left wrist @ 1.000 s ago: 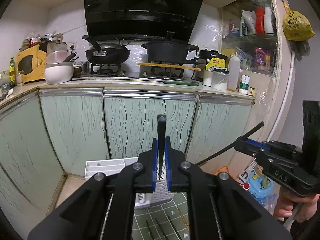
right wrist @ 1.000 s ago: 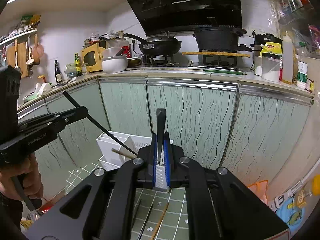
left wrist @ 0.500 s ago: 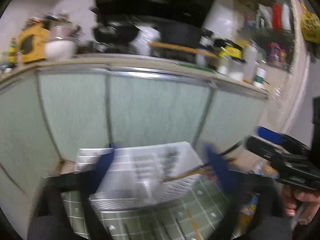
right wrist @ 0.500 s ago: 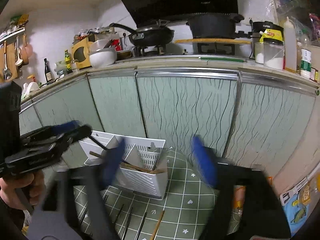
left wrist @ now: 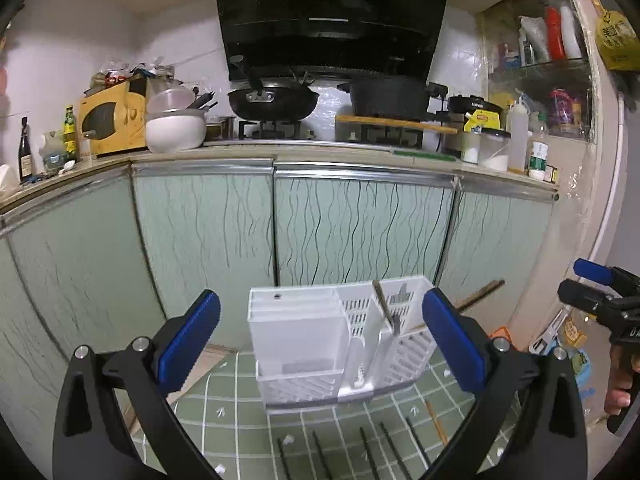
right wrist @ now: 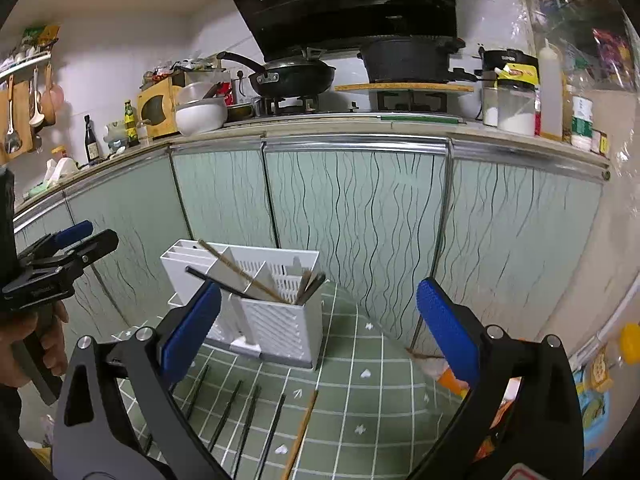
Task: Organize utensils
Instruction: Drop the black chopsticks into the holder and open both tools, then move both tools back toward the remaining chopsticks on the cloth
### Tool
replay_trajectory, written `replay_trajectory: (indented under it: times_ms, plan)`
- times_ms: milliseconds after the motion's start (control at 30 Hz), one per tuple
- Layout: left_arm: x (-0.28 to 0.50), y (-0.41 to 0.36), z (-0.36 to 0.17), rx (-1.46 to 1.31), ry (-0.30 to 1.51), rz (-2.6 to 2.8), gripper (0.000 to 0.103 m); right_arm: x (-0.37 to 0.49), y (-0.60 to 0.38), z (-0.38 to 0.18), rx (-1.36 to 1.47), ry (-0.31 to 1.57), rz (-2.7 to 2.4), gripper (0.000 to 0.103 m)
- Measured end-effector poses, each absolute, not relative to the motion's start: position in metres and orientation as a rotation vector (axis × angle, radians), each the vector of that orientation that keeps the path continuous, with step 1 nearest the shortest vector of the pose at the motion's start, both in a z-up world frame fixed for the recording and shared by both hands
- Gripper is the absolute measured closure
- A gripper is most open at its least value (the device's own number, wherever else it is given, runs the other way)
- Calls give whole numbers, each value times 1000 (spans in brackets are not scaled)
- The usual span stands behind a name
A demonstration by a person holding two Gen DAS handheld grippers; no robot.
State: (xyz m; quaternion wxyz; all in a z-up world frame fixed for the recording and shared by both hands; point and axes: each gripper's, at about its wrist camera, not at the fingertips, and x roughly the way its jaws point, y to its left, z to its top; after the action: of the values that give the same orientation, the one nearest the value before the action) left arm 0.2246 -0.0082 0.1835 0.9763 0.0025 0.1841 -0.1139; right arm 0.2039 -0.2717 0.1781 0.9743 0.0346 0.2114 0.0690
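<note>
A white slotted utensil holder [left wrist: 340, 340] stands on the green grid mat [left wrist: 240, 408]; it also shows in the right wrist view [right wrist: 256, 300]. Black and wooden chopsticks [right wrist: 240, 276] lean in its compartments. Several black chopsticks [right wrist: 240, 412] and a wooden one [right wrist: 302, 428] lie loose on the mat in front. My left gripper [left wrist: 320, 336] is open and empty, facing the holder. My right gripper [right wrist: 320, 324] is open and empty, above the loose chopsticks. Each gripper shows at the edge of the other's view.
Green cabinet doors [left wrist: 352, 232] stand right behind the holder. The counter above carries a wok [left wrist: 272, 100], a pot [left wrist: 388, 94], a white bowl [left wrist: 176, 132] and jars. Clutter lies on the floor at the right [right wrist: 600, 368].
Both grippers have opened and let go of the black chopsticks they held. The chopsticks now rest in the holder. Both cameras have tipped down towards the mat.
</note>
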Motion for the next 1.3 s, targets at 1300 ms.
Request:
replay_trajectory:
  times_ms: [1300]
  plan:
    - [125,23,93,-14,553,-269,5,111,-231,83,-38,536,162,8]
